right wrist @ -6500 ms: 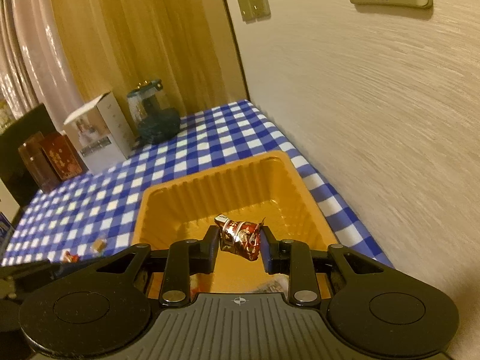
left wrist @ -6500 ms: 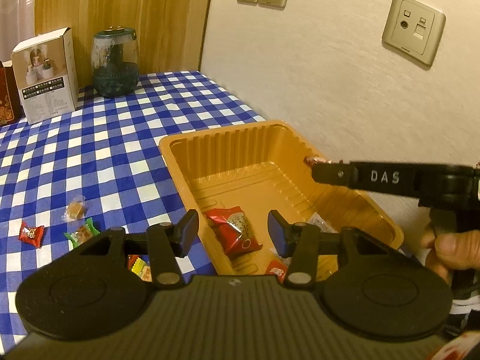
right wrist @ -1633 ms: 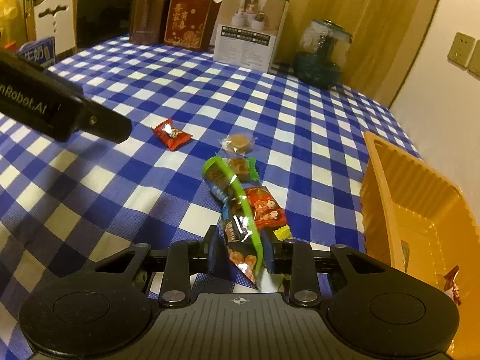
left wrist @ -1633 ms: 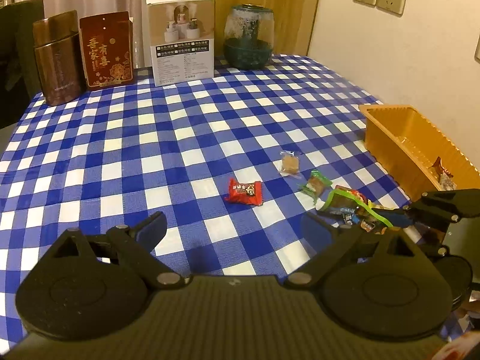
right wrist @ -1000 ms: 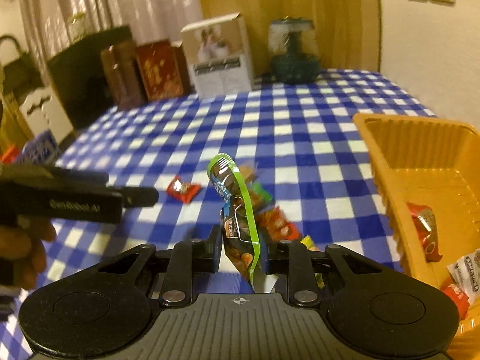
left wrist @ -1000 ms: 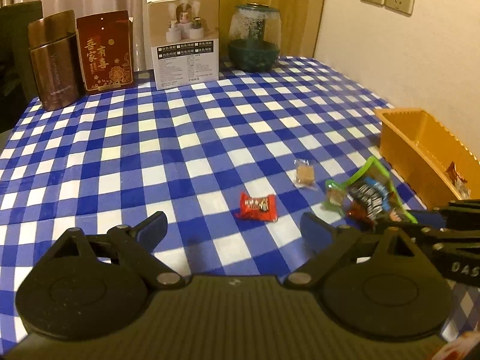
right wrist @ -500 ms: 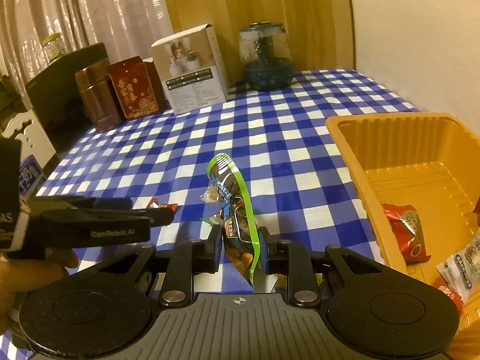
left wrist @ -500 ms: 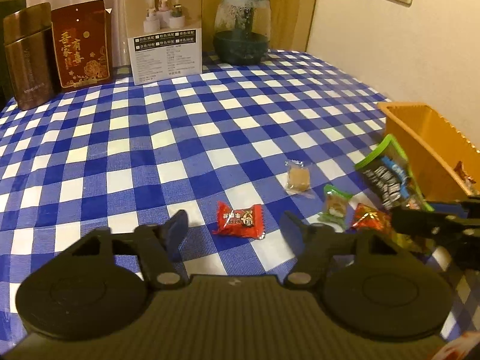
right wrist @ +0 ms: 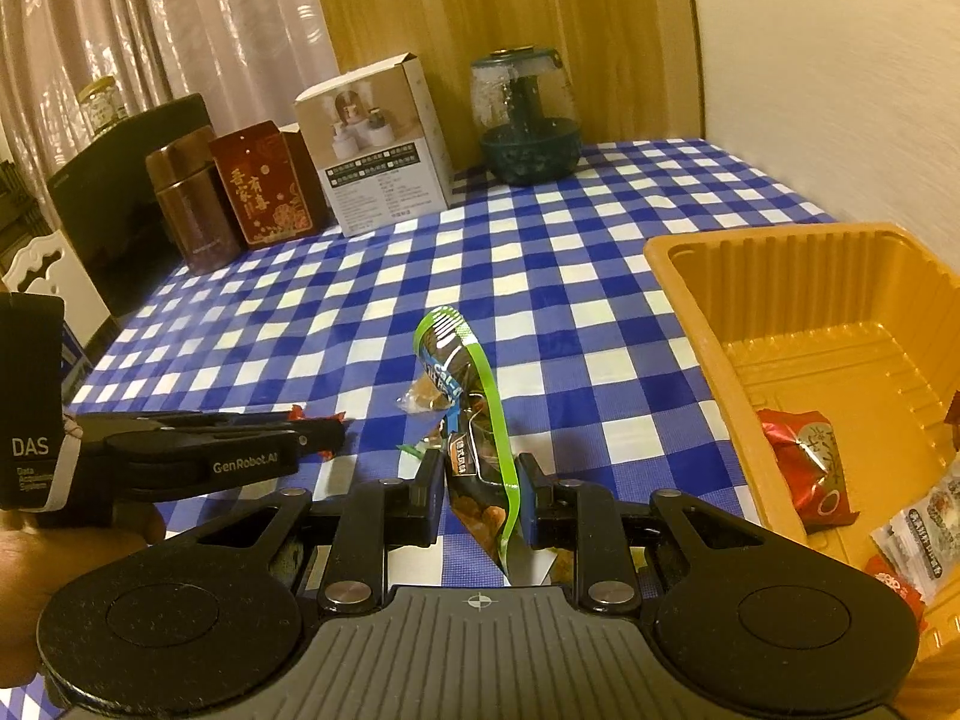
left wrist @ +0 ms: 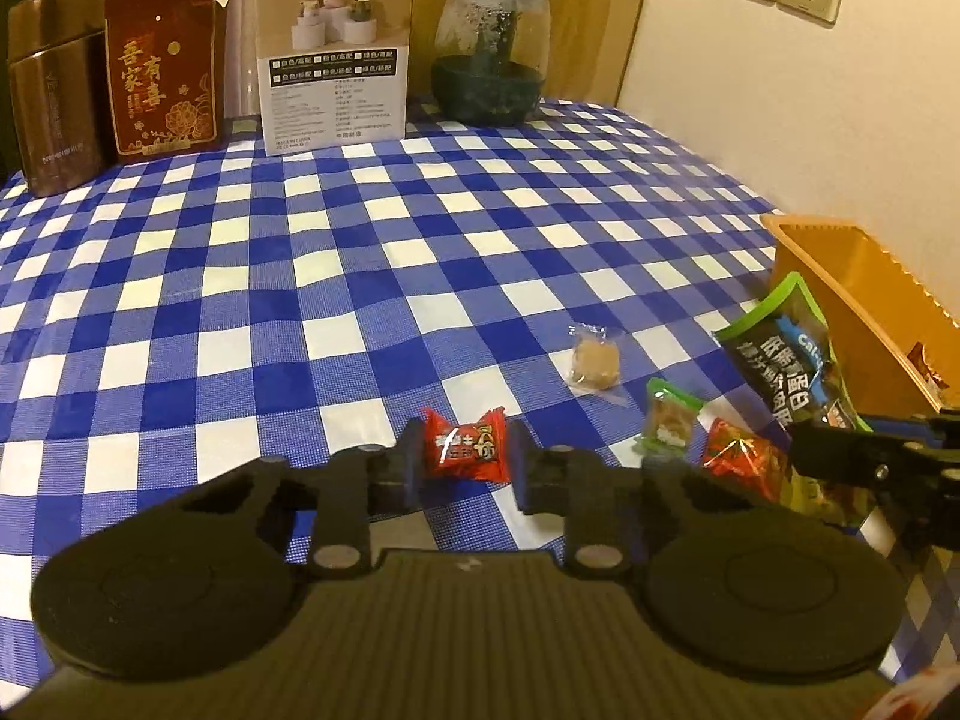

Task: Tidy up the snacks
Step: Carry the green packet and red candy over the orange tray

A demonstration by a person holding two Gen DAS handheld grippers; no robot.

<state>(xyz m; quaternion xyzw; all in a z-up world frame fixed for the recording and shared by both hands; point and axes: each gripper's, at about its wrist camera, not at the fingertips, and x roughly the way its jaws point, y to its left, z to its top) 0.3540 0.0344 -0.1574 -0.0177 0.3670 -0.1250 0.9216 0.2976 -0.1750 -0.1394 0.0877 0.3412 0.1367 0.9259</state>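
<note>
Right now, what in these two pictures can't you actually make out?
- Orange tray: left wrist view, cut off by the right edge, inside hidden by its wall.
- Snack pouch: right wrist view, lower end hidden behind the right gripper.
- Red candy: right wrist view, mostly hidden by the left gripper.

A glossy checked cloth is covering the worktop. The red candy is showing shiny crinkled foil wrap; the orange tray looks like smooth ribbed plastic; the white box, upper centre, like matt cardboard.

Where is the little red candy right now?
In the left wrist view, the red candy sits pinched in the left claw, just left of the green sweet.
</note>
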